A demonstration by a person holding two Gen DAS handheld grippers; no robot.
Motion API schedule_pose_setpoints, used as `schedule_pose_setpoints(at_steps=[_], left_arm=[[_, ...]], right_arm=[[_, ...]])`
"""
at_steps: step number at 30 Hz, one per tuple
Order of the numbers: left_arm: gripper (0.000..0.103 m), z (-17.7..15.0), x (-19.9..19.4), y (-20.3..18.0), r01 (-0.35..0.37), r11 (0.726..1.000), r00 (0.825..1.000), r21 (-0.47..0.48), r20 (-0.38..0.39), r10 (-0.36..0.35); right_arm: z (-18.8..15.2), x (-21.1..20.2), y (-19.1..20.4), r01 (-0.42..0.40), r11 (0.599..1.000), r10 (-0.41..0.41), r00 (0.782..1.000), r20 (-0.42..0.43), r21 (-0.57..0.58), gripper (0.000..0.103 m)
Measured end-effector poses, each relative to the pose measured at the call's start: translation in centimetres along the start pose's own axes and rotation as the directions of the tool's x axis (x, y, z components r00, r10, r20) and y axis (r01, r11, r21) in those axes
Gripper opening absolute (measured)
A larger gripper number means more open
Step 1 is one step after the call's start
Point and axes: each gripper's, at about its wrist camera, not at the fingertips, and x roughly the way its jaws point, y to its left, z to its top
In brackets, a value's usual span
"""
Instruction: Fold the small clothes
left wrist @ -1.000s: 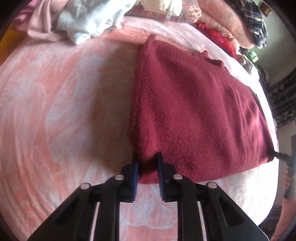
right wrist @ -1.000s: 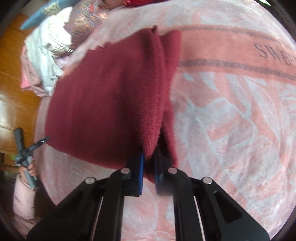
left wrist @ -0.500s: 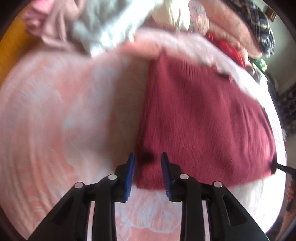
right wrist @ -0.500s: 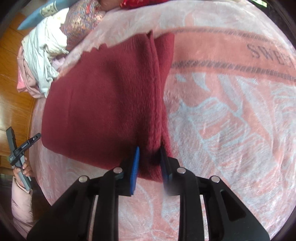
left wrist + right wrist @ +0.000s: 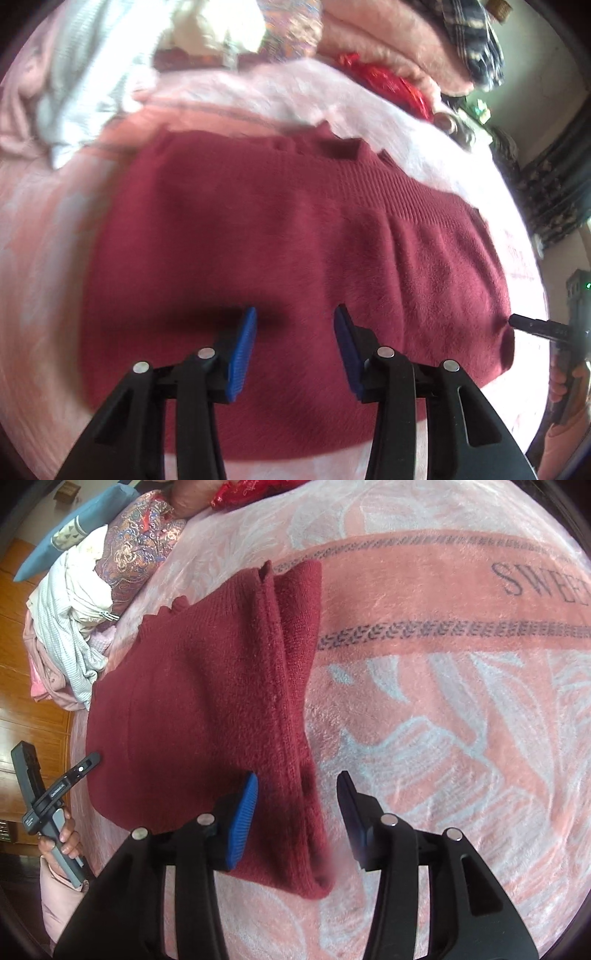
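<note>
A folded maroon knitted sweater (image 5: 295, 229) lies flat on the pink patterned blanket (image 5: 48, 258). My left gripper (image 5: 295, 312) hovers over the sweater's near middle. Its jaws are opening and nothing is pinched between the blue pads. My right gripper (image 5: 298, 779) stands over the sweater's (image 5: 207, 686) near right folded edge. Its jaws are also opening, and the edge lies loose under the gap, free of the pads. One of the left gripper's fingers (image 5: 83, 766), held by a hand (image 5: 66, 836), points at the sweater's left edge.
A heap of white and pale pink clothes (image 5: 70, 627) sits at the blanket's far left, next to a patterned cushion (image 5: 136, 554). Red cloth (image 5: 388, 81) and stacked pink and plaid bedding (image 5: 399, 40) lie beyond the sweater. Wooden floor (image 5: 26, 731) borders the bed's left edge.
Both grippers have let go of the sweater's near edge and spread their jaws. The left one has shifted right, over the sweater's middle. The right one has barely shifted.
</note>
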Motion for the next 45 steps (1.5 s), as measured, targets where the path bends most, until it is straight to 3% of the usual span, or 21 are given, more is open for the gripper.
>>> schedule_pose_setpoints(at_steps=[2, 8, 11, 13, 16, 28, 31, 36, 40, 45], left_arm=[[0.045, 0.4, 1.7, -1.0, -0.036, 0.999, 0.999, 0.024, -0.025, 0.037], [0.047, -0.2, 3.0, -0.5, -0.018, 0.999, 0.999, 0.052, -0.050, 0.020], [0.047, -0.2, 3.0, 0.0, 0.007, 0.999, 0.998, 0.034, -0.055, -0.005], [0.047, -0.2, 2.9, 0.3, 0.018, 1.000, 0.998, 0.016, -0.055, -0.017], [0.047, -0.3, 2.9, 0.4, 0.023, 1.000, 0.999, 0.020, -0.049, -0.022], [0.048, -0.2, 2.8, 0.8, 0.044, 0.999, 0.998, 0.014, -0.053, -0.043], [0.049, 0.0, 2.8, 1.4, 0.079, 0.997, 0.995, -0.013, -0.061, -0.080], [0.047, 0.4, 2.6, 2.6, 0.144, 0.987, 0.986, -0.064, -0.076, -0.149], [0.045, 0.7, 1.7, 3.5, 0.185, 0.977, 0.979, -0.108, -0.068, -0.193], [0.045, 0.6, 0.6, 4.6, 0.204, 0.973, 0.977, -0.108, -0.045, -0.209]], right_arm=[[0.0, 0.5, -0.7, -0.006, 1.000, 0.006, 1.000, -0.010, 0.005, 0.046], [0.1, 1.8, -1.7, -0.044, 0.999, 0.044, 0.999, -0.029, 0.020, 0.045], [0.1, 1.9, -1.3, -0.051, 0.999, 0.051, 0.998, -0.034, 0.008, 0.038], [0.0, 2.3, -1.2, -0.077, 0.997, 0.077, 0.996, -0.044, 0.011, 0.026], [-0.1, 2.4, -1.2, -0.072, 0.997, 0.073, 0.997, -0.040, 0.010, 0.021], [0.2, 0.7, 0.5, -0.049, 0.998, 0.050, 0.999, -0.023, 0.044, 0.012], [0.8, -1.7, 3.4, -0.065, 0.998, 0.065, 0.998, 0.006, 0.007, 0.011], [1.5, -3.4, 10.6, -0.001, 0.992, 0.004, 1.000, 0.027, -0.124, 0.011], [1.0, -1.7, 16.8, 0.045, 0.969, -0.041, 0.999, 0.024, -0.242, 0.011], [-0.7, 2.5, 22.5, -0.009, 0.940, -0.001, 1.000, -0.030, -0.341, 0.011]])
